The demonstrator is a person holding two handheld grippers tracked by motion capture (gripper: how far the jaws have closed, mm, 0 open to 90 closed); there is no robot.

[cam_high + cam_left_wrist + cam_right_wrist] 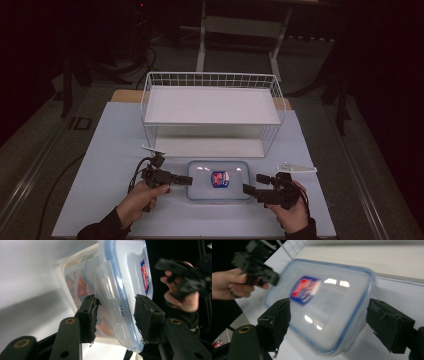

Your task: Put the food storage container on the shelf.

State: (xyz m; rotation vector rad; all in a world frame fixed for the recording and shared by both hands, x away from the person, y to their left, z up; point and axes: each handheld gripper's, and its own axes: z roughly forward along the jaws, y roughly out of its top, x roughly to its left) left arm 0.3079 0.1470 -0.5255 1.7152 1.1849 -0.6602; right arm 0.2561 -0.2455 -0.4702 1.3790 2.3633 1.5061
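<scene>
I hold 1 gripper in each hand over the near part of the bench (115,150), whose top is covered in pale blue-white. A clear plastic box (219,179) with a blue-rimmed lid lies flat near the middle of the bench's near edge, just in front of a white wire rack (212,112) that stands toward the far edge with 2 shelves. A red and blue label (220,178) sits on the middle of the lid, and orange and red shapes show through the box wall in the left gripper view. My left gripper (181,179) points at the box's left end; its jaws stand partly open on either side of that end's edge and lid clip, 1 pad on the wall side and 1 on the lid side, and I cannot tell whether they touch the plastic. My right gripper (250,190) points at the box's right end from just beside it; its jaws are wide open, with the box lying between and beyond them and nothing held. My left hand (137,200) and right hand (290,210) come in from the near edge in dark sleeves. A grey 3-cornered plate sits on top of each gripper, and black cables trail from the left one.
</scene>
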